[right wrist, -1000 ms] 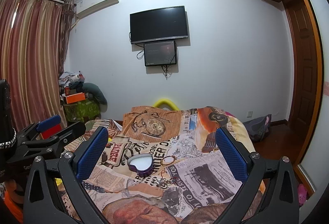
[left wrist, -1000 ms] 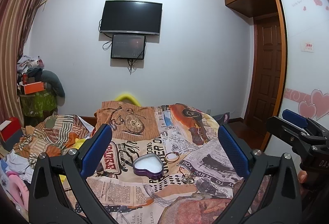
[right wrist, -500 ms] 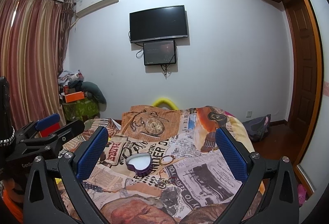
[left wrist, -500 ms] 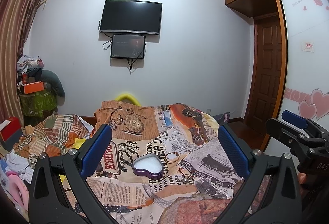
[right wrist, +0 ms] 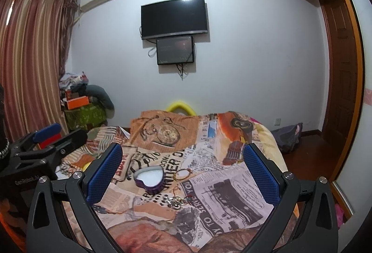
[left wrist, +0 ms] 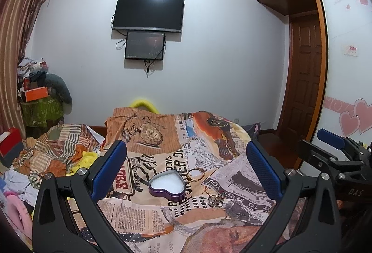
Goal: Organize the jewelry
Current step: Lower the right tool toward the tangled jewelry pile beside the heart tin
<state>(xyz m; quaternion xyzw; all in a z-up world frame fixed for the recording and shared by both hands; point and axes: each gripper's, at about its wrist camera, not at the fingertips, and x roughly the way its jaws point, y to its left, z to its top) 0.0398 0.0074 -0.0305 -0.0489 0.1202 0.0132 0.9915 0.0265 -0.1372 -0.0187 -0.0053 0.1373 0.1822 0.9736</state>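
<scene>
Heart box (left wrist: 167,185) tip pts toward left claw (left wrist: 186,174).

a bed (left wrist: 234,136) in newsprint cover carries a heart tin (left wrist: 167,186), bangle (left wrist: 195,174) and tangled jewelry (left wrist: 212,199).

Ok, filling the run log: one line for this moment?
left gripper open | right gripper open | heart-shaped tin empty on bedspread | jewelry beside it

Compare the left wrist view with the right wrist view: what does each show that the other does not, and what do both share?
Only the left wrist view shows the pink hearts on the wardrobe panel and the right tool from the side. Only the right wrist view shows the dark bag on the floor and the left tool from the side. Both share the heart-shaped tin, gold ring, tangled jewelry, bedspread and television.
</scene>
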